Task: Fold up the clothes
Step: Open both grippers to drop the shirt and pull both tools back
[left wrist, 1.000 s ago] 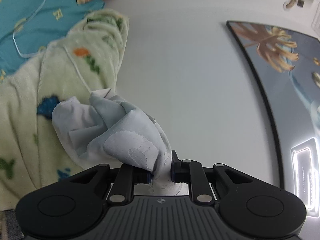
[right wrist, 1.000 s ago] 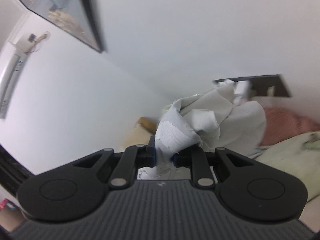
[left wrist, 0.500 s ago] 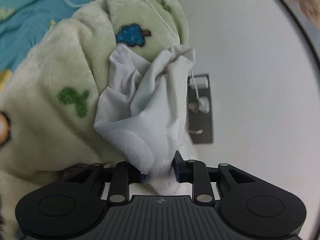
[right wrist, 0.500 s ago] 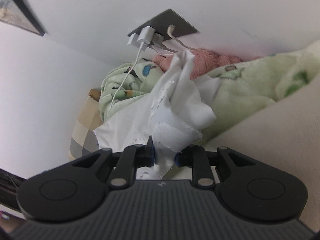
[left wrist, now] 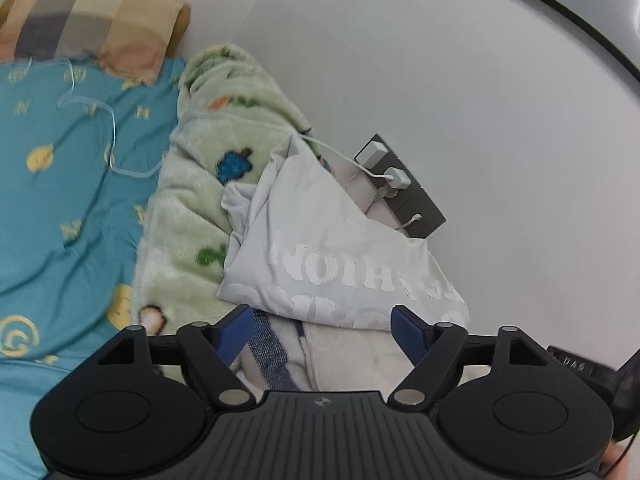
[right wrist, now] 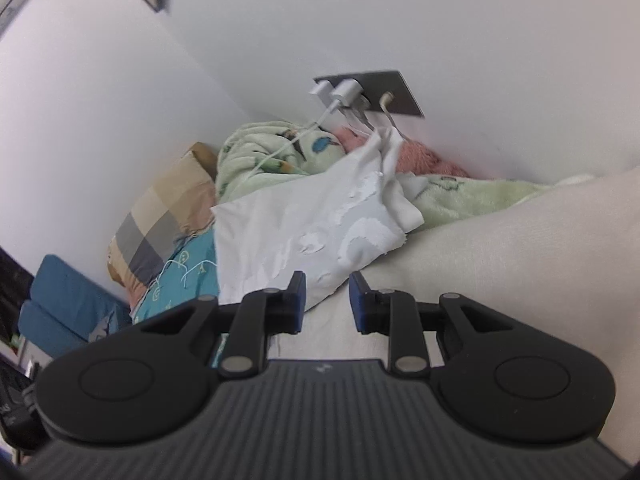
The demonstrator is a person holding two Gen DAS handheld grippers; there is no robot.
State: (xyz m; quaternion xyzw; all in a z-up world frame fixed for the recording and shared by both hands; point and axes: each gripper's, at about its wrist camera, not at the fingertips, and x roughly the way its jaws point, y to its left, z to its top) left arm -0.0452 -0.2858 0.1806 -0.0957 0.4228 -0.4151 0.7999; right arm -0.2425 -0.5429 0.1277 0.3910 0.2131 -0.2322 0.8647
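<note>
Both claws have just been opened. At 1.0 s and 0.5 s ago the white garment was seen pinched between the pads of each claw and carried bunched up; now it has been let go. The left claw (left wrist: 323, 330) is spread wide w/ nothing between its blue pads, and the right claw (right wrist: 323, 298) is parted more narrowly, also empty, w/ the cloth's near edge lying just ahead of its pads.

The white printed T-shirt (left wrist: 320, 256) has been dropped at the far side of the bed, propped against the green fleece blanket (left wrist: 188, 208) and close to the wall's grey socket plate (left wrist: 416, 208), where 2 chargers are plugged in. A white cable (right wrist: 280, 152) is draped over the blanket beside it. To the left, a teal sheet (left wrist: 68, 200) and a checked pillow (right wrist: 160, 220) are seen. In the near right, a cream cloth (right wrist: 500, 248) is spread under the right claw.

The shirt is judged to have been set aside as a rough bundle, not a neat fold: its lettering shows, but corners stick up near the cable. It is likely that either this piece must be re-grasped and flattened, or another garment is to be picked next. Snagging of the cable is a risk if the shirt's far corner is taken.
</note>
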